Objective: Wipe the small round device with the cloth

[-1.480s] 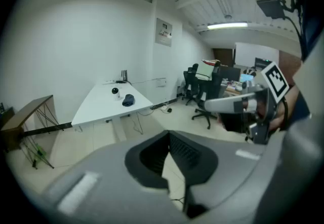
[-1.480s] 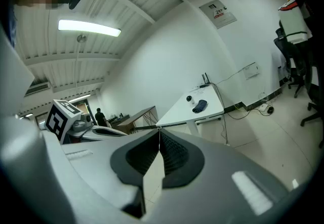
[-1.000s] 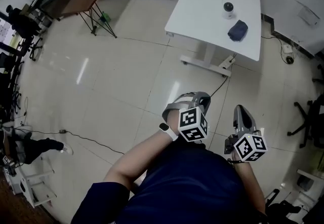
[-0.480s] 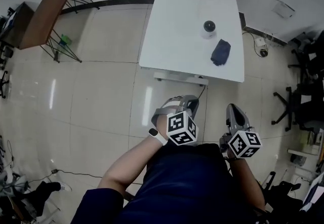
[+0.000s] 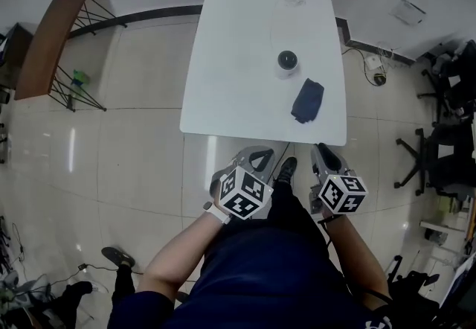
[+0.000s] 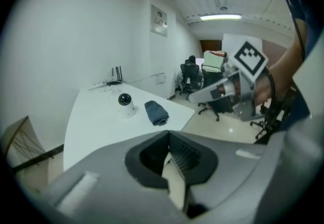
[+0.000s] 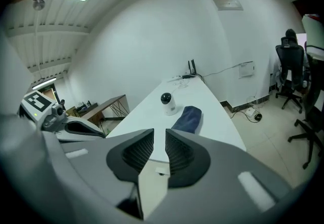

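white round device (image 5: 287, 65), black top; crumpled navy cloth (image 5: 307, 100) beside.

Small round device (image 5: 287, 62), white with dark top, upright on the table (image 5: 230, 89); crumpled dark-blue cloth (image 5: 306, 100) just beside it

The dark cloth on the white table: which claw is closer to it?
Right. The right claw hangs just short of the table, in line with the cloth; the left claw is farther aside.
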Available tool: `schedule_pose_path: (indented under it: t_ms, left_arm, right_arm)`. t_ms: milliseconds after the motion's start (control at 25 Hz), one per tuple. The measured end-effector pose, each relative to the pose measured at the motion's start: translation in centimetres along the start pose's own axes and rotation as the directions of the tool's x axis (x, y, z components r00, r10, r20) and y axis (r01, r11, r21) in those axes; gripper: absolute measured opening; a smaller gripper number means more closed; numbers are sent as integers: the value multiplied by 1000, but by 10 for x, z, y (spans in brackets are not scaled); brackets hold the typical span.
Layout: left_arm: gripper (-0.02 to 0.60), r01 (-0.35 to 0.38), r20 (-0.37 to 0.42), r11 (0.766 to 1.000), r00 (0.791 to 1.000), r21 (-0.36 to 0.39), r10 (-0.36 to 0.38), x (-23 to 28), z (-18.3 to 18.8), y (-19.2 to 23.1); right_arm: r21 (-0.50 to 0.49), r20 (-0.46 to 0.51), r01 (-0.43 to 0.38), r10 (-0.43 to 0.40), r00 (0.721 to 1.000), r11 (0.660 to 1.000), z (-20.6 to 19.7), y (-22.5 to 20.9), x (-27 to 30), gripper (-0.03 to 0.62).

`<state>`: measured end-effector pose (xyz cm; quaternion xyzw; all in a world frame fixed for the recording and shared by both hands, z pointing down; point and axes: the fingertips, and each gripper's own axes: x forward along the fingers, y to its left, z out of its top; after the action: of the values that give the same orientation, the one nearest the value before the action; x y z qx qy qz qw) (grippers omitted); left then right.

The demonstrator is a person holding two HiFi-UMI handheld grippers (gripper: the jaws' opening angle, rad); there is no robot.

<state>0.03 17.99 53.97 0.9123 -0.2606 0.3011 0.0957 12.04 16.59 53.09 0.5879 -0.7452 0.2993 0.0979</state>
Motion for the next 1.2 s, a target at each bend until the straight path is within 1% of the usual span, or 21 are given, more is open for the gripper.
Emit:
schedule_pose_path:
  t_ms: [120, 200, 280, 400, 480, 520, 560, 640, 680, 720, 760, 800, 840, 880, 920, 960, 1000, 1040, 1080, 1120, 1200]
  left_arm:
    - [3, -37, -8, 989, 999, -141, 36, 24, 10, 22]
    - [3, -83, -29, 978, 996, -189, 79, 41, 19, 37]
    - [3, -130, -47, 972, 991, -196, 123, 59, 31, 49]
    - [15, -179, -65, 974, 983, -140, 172, 83, 51, 63]
    - [16, -201, -73, 968, 979, -149, 192, 94, 57, 76]
    - [17, -209, -75, 959, 977, -191, 198, 99, 57, 84]
    - [18, -212, -75, 944, 977, -254, 200, 102, 58, 93]
    - [22, -202, -67, 893, 979, -403, 191, 105, 58, 107]
    - [28, -203, -68, 868, 979, -454, 193, 106, 56, 115]
    - [42, -217, -77, 856, 976, -469, 205, 107, 52, 126]
    - [57, -241, -95, 863, 970, -444, 222, 110, 46, 136]
    - [70, -265, -119, 887, 964, -378, 237, 113, 41, 146]
    - [87, -281, -144, 920, 958, -273, 249, 118, 38, 153]
    - [104, -283, -169, 949, 951, -136, 259, 123, 36, 159]
    - [115, -270, -191, 963, 944, 16, 268, 129, 34, 164]
    - [121, -244, -208, 955, 938, 166, 276, 135, 32, 167]
    - [124, -212, -219, 929, 934, 303, 284, 142, 30, 170]
    - [124, -176, -224, 889, 930, 423, 291, 148, 27, 173]
    - [124, -142, -226, 838, 927, 528, 299, 155, 24, 176]
    - [124, -109, -227, 776, 923, 621, 311, 160, 21, 179]
    - [124, -51, -216, 629, 915, 776, 342, 168, 18, 186]
  right_arm:
    - [72, -64, -28, 33, 997, 997, -1, -38, 52, 125]
    - [108, -132, -35, 49, 990, 994, -6, -62, 88, 180]
    - [117, -211, -33, 57, 976, 993, -10, -86, 119, 227]
    - [111, -314, -32, 65, 947, 993, -14, -112, 153, 253]
    - [87, -369, -42, 71, 927, 995, -15, -116, 169, 258]
    - [78, -396, -49, 76, 915, 996, -17, -115, 176, 259]
    - [74, -421, -54, 80, 903, 996, -21, -112, 182, 259]
    - [56, -459, -48, 68, 886, 997, -27, -108, 190, 265]
    - [25, -472, -45, 51, 880, 999, -29, -105, 192, 265]
    - [-27, -484, -50, 31, 875, 998, -29, -103, 194, 265]
    - [-93, -494, -68, 13, 869, 993, -27, -99, 196, 259]
    - [-162, -502, -99, 4, 865, 982, -25, -95, 199, 231]
    - [-218, -509, -134, 5, 861, 967, -23, -92, 202, 187]
    - [-250, -518, -167, 13, 855, 954, -22, -89, 205, 144]
    - [-257, -527, -190, 27, 849, 948, -22, -88, 207, 121]
    - [-243, -532, -202, 44, 846, 949, -21, -88, 207, 106]
    - [-217, -525, -204, 62, 849, 954, -17, -90, 207, 95]
    - [-193, -500, -197, 77, 863, 961, -7, -91, 206, 91]
    - [-180, -456, -185, 85, 886, 966, 9, -93, 205, 89]
    - [-186, -396, -174, 88, 914, 967, 32, -93, 206, 89]
    - [-255, -259, -166, 98, 961, 953, 85, -86, 206, 89]
